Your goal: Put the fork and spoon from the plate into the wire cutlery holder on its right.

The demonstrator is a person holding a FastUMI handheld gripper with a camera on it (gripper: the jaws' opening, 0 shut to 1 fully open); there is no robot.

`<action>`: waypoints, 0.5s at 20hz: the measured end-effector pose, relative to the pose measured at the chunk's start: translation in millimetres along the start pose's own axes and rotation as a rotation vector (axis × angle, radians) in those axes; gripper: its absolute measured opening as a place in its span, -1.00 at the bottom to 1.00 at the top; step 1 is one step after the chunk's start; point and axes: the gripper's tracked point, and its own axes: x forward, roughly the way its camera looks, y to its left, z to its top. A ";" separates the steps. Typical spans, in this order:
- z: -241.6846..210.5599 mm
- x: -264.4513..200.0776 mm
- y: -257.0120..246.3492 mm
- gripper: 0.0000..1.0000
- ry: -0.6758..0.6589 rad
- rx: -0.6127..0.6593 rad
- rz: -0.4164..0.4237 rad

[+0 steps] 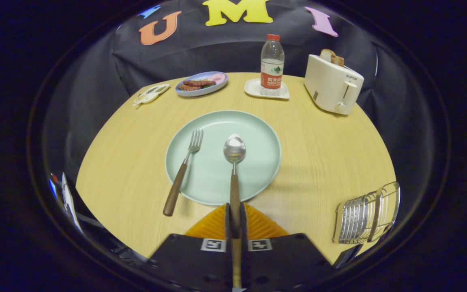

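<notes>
A pale green plate (262,162) lies in the middle of the round wooden table. A spoon (234,162) with a steel bowl and brown wooden handle points away from me over the plate; my gripper (234,215) is shut on its handle, both fingers pressing its sides. A fork (183,172) with the same wooden handle rests on the plate's left side, its handle sticking out over the rim onto the table. The wire cutlery holder (366,217) stands at the table's near right edge, to the right of my fingers.
Beyond the plate stand a water bottle (272,65) on a small white tray, a white toaster (333,83) with bread at the far right, a blue dish of food (202,84) and a small packet (151,94) at the far left.
</notes>
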 end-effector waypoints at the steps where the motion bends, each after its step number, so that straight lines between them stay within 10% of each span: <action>1: -3.8 -1.8 2.4 -0.98 0.005 0.006 0.013; 10: -0.5 -55.0 -6.7 -0.98 -0.011 0.054 0.093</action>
